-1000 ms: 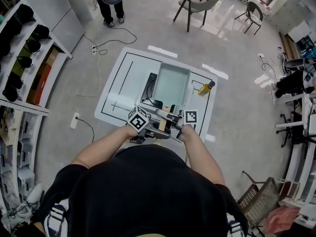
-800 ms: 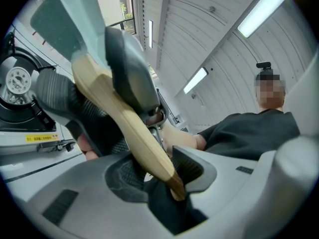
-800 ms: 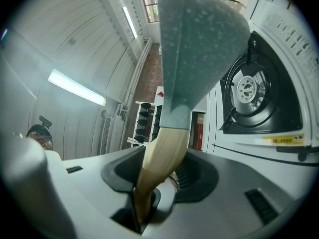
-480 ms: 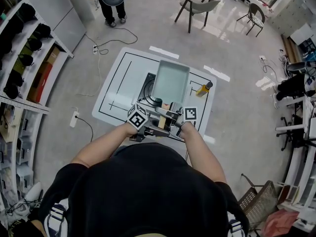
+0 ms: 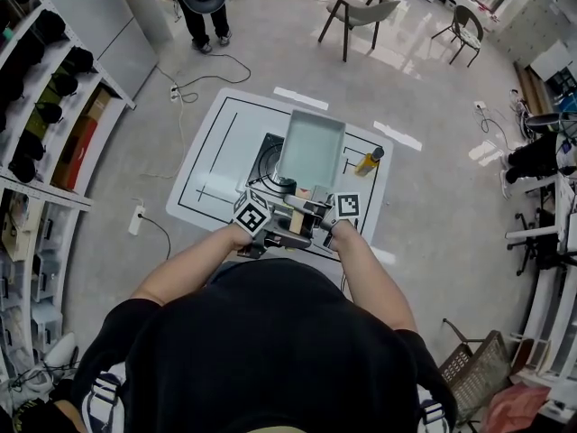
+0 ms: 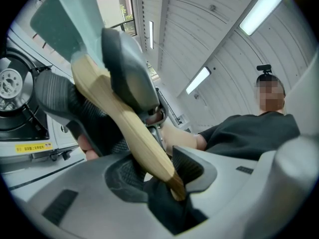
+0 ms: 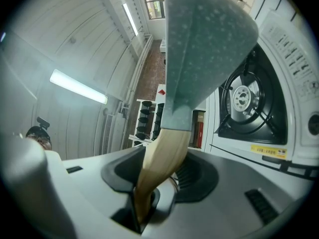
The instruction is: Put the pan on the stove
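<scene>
Two claws shared one load.

From the head view, the left claw (image 5: 281, 220) and right claw (image 5: 315, 215) were both clamped on the wooden handle (image 5: 297, 216) of the pan (image 5: 311, 150). The pan hung over the white worktop (image 5: 212, 142) and covered the right part of the stove (image 5: 269, 162), whose burner showed at the pan's left edge. A yellow bottle (image 5: 371, 161) sat near the pan's right side, apart from it.

In the left gripper view, the left claw (image 6: 154, 171) was narrow, with its pads pinching the handle (image 6: 124, 123) close to the butt end. The pan (image 6: 70, 19) ran away up and to the left. The burner (image 6: 12, 83) sat off to the left, and the pan looked to be clear of it.

In the right gripper view, the right claw (image 7: 159, 176) stood wider but was likewise closed on the handle (image 7: 162, 153). The pan (image 7: 199, 44) rose straight ahead and the burner (image 7: 244, 98) lay beyond it to the right.

To my eye the pan was not yet down and sat somewhat off the burner's centre. Doing this well would mean sliding it across until it was centred over the ring. Both claws should stay tight so the long handle could not twist, and the base should stay level as it was lowered gently. Neither claw should open until the pan's weight rested on the supports. The bottle needed a little room on that side.
</scene>
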`<act>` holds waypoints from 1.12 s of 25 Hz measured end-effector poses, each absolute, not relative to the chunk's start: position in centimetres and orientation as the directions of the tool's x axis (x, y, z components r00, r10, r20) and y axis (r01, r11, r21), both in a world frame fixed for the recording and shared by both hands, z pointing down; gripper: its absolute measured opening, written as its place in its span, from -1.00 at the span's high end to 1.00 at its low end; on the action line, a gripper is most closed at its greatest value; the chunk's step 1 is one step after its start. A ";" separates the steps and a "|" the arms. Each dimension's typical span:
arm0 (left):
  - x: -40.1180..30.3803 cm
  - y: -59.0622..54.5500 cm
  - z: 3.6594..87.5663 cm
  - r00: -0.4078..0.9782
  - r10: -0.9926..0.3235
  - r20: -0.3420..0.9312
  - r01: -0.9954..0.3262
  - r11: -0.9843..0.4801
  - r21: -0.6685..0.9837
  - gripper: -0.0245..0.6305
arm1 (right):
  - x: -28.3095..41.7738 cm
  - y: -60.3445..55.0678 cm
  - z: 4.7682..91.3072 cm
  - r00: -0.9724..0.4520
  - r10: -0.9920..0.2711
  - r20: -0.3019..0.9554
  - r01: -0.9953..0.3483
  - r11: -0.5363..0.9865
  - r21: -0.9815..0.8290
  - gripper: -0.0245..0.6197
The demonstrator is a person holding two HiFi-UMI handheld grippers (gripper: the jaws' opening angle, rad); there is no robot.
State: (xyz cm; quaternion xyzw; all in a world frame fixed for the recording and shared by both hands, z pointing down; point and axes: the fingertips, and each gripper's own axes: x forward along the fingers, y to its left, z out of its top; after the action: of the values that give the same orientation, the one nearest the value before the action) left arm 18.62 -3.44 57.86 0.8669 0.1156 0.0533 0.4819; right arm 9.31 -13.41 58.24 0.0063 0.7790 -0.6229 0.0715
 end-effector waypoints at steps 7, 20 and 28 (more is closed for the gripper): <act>18.9 -3.4 57.4 0.965 0.262 -0.016 0.153 -0.513 0.845 0.46 | 9.6 -13.4 57.9 -0.993 -0.074 -0.097 0.078 0.222 -0.972 0.38; 16.9 -3.2 56.7 0.964 0.263 -0.032 0.172 -0.527 0.832 0.45 | 7.8 -13.3 57.3 -0.992 -0.095 -0.080 0.058 0.214 -0.975 0.39; 14.3 -3.2 56.4 0.952 0.302 -0.046 0.204 -0.516 0.832 0.45 | 5.6 -13.7 57.3 -0.988 -0.140 -0.071 0.040 0.212 -0.977 0.39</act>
State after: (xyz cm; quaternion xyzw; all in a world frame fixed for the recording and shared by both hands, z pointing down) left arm 14.31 -3.23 56.40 0.8691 0.1455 0.0524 0.4698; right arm 5.64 -13.72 57.29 -0.0322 0.7751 -0.6270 0.0716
